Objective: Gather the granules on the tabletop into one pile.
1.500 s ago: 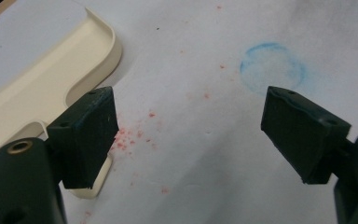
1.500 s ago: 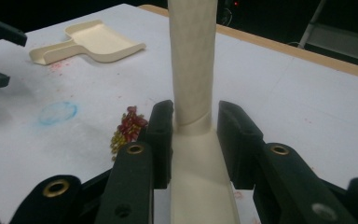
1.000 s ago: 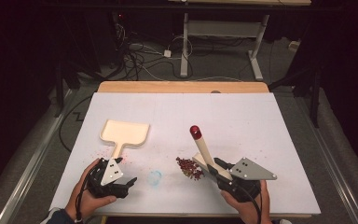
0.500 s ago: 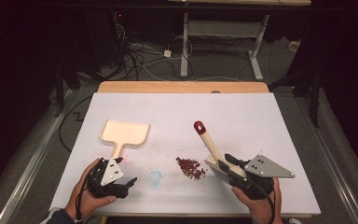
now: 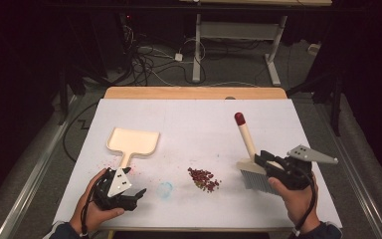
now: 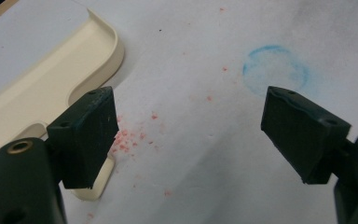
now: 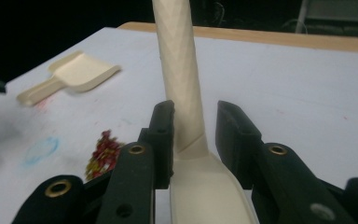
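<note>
A cream brush point(image 5: 247, 142) with a red-tipped handle and grey bristles point(image 5: 256, 179) is held near the table's right front. My right gripper point(image 5: 264, 160) is shut on the base of its handle point(image 7: 182, 88). The bristles sit just right of a small pile of red bits point(image 5: 204, 179), which also lies low at the left point(image 7: 101, 151) in the right gripper view. A cream dustpan point(image 5: 132, 142) lies flat at the left. My left gripper point(image 5: 137, 195) rests open near the front edge, just below the dustpan's handle point(image 6: 93, 186), with nothing between its jaws point(image 6: 186, 135).
A faint blue ring point(image 5: 165, 189) is drawn on the white table sheet point(image 5: 189, 124) between the left gripper and the pile. Red dust point(image 6: 126, 137) speckles the sheet by the dustpan handle. A wooden edge point(image 5: 194, 92) runs along the back; cables and desk legs lie beyond.
My right gripper has carried the brush to the right, from over the red pile to a spot beside it. The left gripper has stayed put.
</note>
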Motion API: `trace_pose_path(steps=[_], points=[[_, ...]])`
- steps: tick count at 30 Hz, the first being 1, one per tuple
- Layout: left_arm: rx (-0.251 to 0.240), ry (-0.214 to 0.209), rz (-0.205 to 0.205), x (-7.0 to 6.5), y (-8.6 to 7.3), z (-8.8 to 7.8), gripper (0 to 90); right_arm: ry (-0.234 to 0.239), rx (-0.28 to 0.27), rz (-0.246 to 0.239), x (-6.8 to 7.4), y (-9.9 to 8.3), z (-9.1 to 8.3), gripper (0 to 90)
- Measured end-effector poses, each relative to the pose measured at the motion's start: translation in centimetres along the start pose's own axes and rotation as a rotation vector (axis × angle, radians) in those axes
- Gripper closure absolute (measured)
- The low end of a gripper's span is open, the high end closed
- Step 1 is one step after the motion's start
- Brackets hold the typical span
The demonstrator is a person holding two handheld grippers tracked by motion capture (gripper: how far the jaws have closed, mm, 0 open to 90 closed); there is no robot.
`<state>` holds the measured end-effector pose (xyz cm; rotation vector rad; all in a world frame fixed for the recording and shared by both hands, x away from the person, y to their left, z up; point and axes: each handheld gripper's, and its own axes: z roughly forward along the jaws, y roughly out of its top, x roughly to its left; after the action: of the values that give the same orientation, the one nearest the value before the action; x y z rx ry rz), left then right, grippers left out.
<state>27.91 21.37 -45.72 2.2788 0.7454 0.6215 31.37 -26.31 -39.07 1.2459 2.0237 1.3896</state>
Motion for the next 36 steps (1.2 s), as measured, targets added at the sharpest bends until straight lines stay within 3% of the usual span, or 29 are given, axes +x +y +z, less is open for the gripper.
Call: trace_pose_path(steps=[1,2,4,7,8,9,11,14,15,18,19,20,21,23,26,29,32,36], points=[[-0.001,-0.001,-0.001,0.0,0.0,0.0,17.9,0.004,0.001,0.06,-1.8,0.5,0.4,68.9],[-0.001,-0.001,-0.002,0.0,0.0,0.0,17.9,0.004,0.001,0.06,-1.8,0.5,0.4,68.9],[0.001,-0.002,-0.003,0.0,0.0,0.1,17.9,-0.02,-0.001,0.111,-3.1,0.8,0.8,68.9],[0.01,-0.008,0.005,-0.1,0.0,0.2,17.9,-0.037,0.051,0.157,-5.2,0.8,2.0,68.5],[0.012,-0.01,0.007,-0.1,0.0,0.2,17.9,-0.037,0.051,0.157,-5.2,0.8,2.0,68.5],[0.012,-0.011,0.008,-0.1,0.0,0.3,17.9,-0.063,0.101,0.164,-6.1,0.9,2.5,65.3],[0.012,-0.014,0.01,-0.2,0.1,0.3,17.9,-0.088,0.096,0.166,-6.5,1.0,2.6,65.0],[0.014,-0.021,0.015,-0.2,0.1,0.3,17.9,-0.13,0.154,0.118,-7.8,1.6,2.9,61.0],[0.018,-0.022,0.018,-0.3,0.1,0.4,17.9,-0.144,0.202,0.102,-8.9,1.9,3.4,58.7],[0.022,-0.023,0.034,-0.3,0.2,0.6,17.9,-0.18,0.244,0.085,-10.0,2.0,3.9,60.4],[0.023,-0.025,0.033,-0.4,0.2,0.6,17.9,-0.18,0.324,0.093,-11.3,1.8,4.6,59.8],[0.026,-0.026,0.037,-0.4,0.2,0.6,17.9,-0.232,0.36,0.062,-11.6,1.7,4.6,59.7],[0.027,-0.028,0.04,-0.5,0.2,0.6,17.9,-0.232,0.36,0.062,-11.6,1.7,4.6,59.7],[0.026,-0.031,0.044,-0.5,0.2,0.6,17.9,-0.299,0.412,0.015,-11.9,1.6,4.5,59.6],[0.028,-0.03,0.045,-0.4,0.1,0.6,17.9,-0.304,0.423,-0.024,-11.9,1.4,4.2,63.2],[0.029,-0.029,0.05,-0.5,0.2,0.6,17.9,-0.31,0.467,-0.071,-11.8,0.6,5.4,69.3],[0.028,-0.034,0.05,-0.6,0.3,0.6,17.9,-0.299,0.484,-0.069,-11.9,0.0,6.6,75.8],[0.035,-0.034,0.052,-0.6,0.3,0.8,17.9,-0.274,0.453,-0.052,-12.1,-0.1,7.2,74.0]])
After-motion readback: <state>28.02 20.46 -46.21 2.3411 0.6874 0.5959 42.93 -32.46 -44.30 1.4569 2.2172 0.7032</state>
